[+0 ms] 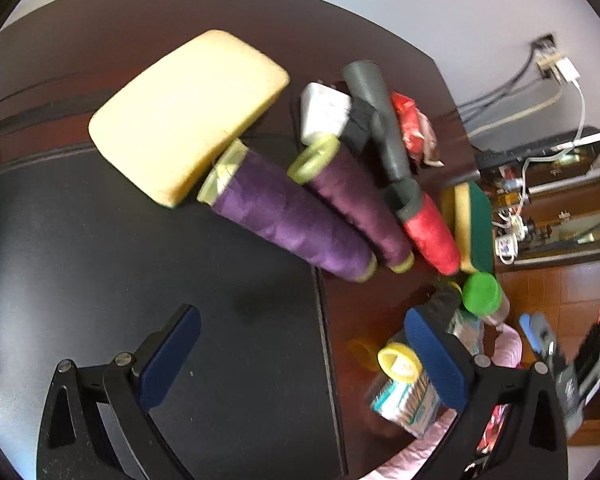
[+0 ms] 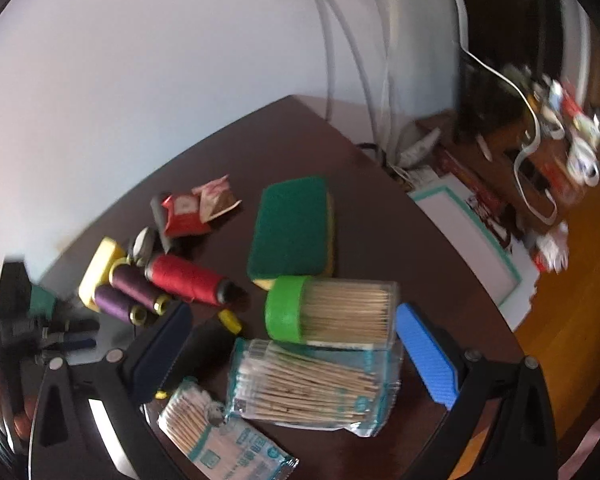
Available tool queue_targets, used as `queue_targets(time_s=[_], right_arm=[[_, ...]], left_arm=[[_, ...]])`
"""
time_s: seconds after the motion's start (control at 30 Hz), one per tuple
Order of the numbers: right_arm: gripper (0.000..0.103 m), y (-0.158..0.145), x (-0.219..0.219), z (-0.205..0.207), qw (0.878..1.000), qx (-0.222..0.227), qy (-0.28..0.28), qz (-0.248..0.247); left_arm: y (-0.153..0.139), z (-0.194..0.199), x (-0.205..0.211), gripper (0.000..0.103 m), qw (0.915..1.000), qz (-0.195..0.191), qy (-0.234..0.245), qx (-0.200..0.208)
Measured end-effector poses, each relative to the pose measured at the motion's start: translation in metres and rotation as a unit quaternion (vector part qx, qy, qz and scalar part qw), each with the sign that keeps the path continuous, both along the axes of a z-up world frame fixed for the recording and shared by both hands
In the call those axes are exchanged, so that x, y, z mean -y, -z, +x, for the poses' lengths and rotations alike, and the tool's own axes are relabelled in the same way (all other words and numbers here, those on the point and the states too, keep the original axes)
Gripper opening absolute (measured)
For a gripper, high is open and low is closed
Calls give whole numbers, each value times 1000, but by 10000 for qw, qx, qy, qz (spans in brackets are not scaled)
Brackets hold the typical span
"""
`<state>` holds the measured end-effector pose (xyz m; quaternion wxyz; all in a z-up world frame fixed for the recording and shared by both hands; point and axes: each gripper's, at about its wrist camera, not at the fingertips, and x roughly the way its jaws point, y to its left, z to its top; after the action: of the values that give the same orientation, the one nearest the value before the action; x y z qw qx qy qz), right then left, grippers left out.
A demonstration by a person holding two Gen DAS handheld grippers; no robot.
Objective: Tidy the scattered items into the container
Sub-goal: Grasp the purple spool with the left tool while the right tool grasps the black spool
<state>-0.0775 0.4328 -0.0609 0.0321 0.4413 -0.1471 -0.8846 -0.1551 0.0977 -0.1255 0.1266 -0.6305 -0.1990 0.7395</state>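
Dark wooden table [image 2: 380,208]: right gripper [image 2: 292,350] jaws apart straddling toothpick jar [image 2: 332,308], long axis crosswise between fingers; left gripper [image 1: 296,356] spread, empty, thread spools [image 1: 292,216] ahead; container unseen.

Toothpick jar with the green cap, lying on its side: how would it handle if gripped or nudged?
The toothpick jar lies on its side and looks round, so a nudge would probably roll it. Its clear wall looks like hard, smooth plastic: likely rigid but slippery. Packed full, yet probably light.
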Motion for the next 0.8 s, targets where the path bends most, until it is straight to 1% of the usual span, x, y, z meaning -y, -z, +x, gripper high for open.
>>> queue_targets(time_s=[0.07,0.13,0.2,0.3,0.37,0.4,0.47,0.6,0.73,0.8], right_arm=[[103,4,17,-1,9991,35,-409,-85],[103,9,29,-1,9983,129,-557,-149],[103,11,38,-2,9978,154,-624,-140],[103,18,46,-4,9971,274,-641,-305],[103,16,51,-3,9976,201,-617,-230],[103,15,53,-2,9978,170,-609,-217],[103,12,53,2,9979,96,-587,-251],[103,7,56,6,9978,16,-614,-234],[103,14,58,-3,9946,314,-741,-653],[103,15,60,-8,9928,457,-761,-801]], left_arm=[[2,-3,-2,102,10000,-60,-27,34],[3,-5,-5,102,9999,-126,-38,64],[5,-8,-8,102,9998,-193,-48,95],[9,-11,-9,102,9989,-350,-206,242],[7,-13,-12,99,9980,-476,-294,285],[7,-14,-12,97,9975,-502,-383,327],[8,-15,-9,96,9959,-486,-645,407],[7,-18,-3,96,9878,-472,-1377,555],[7,-22,-7,97,9818,-886,-1597,522],[6,-24,-8,97,9800,-991,-1647,510]])
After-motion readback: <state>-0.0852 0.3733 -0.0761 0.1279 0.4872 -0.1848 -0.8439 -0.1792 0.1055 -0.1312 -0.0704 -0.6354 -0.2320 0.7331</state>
